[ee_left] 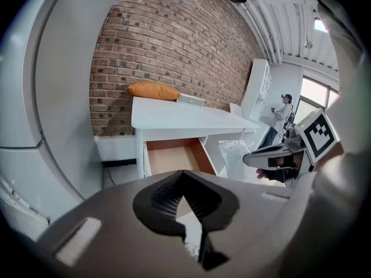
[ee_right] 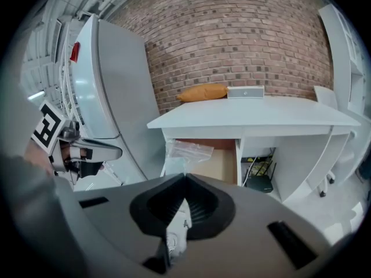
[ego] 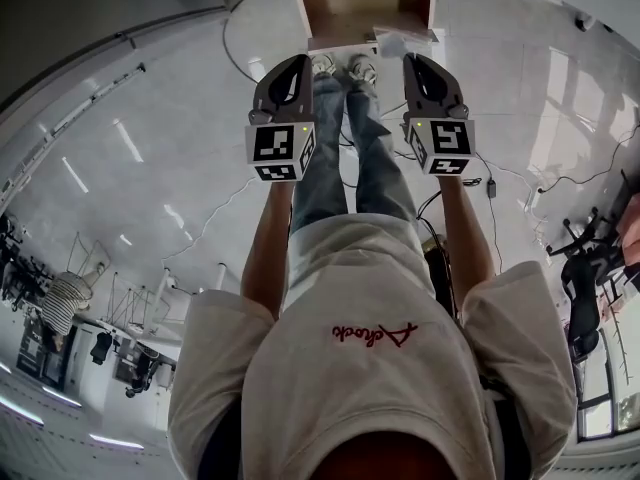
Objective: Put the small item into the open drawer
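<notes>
The open drawer [ego: 365,3] shows its bare wooden bottom under the white desk, straight ahead of both grippers. My right gripper [ego: 412,58] is shut on a clear plastic zip bag [ego: 392,43], which sticks out past the fingertips at the drawer's front edge. In the right gripper view the bag [ee_right: 185,152] hangs in front of the drawer [ee_right: 220,164], pinched in the right gripper [ee_right: 185,181]. My left gripper [ego: 300,60] is held level beside it, shut with nothing in it. From the left gripper [ee_left: 184,181] I see the drawer [ee_left: 171,158] and the bag [ee_left: 235,149].
An orange cushion [ee_right: 203,91] and a flat white box [ee_right: 245,91] lie on the white desk [ee_right: 261,114] against the brick wall. A fridge [ee_right: 110,97] stands to the left. A router [ee_right: 259,182] sits under the desk. Cables [ego: 500,178] and a chair [ego: 590,258] are on the floor.
</notes>
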